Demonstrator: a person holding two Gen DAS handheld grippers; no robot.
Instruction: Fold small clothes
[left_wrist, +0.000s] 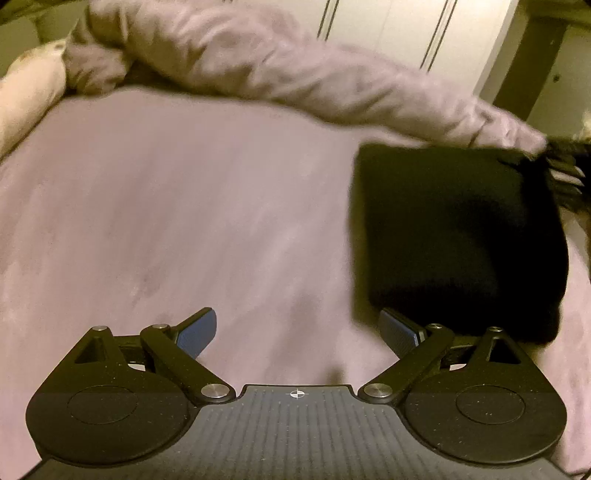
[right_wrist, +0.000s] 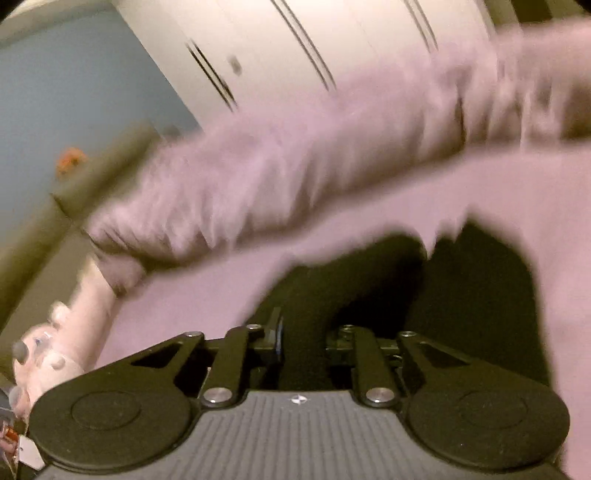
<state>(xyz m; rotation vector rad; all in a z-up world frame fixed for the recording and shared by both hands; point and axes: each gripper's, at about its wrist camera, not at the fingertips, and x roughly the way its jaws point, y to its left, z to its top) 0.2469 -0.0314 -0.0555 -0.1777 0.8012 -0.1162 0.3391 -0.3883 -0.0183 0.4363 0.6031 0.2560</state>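
Observation:
A black folded garment (left_wrist: 458, 236) lies on the pink bed sheet (left_wrist: 177, 206) at the right in the left wrist view. My left gripper (left_wrist: 297, 330) is open and empty, low over the sheet just left of the garment's near corner. My right gripper (right_wrist: 303, 339) is shut on black cloth (right_wrist: 369, 280), which runs forward between its fingers and spreads over the sheet. The view is motion-blurred.
A rolled pink duvet (left_wrist: 258, 62) lies along the far side of the bed. White wardrobe doors (left_wrist: 388, 26) stand behind it. A pale pillow (left_wrist: 29, 88) is at the far left. A soft toy (right_wrist: 40, 354) sits at the bed's left edge.

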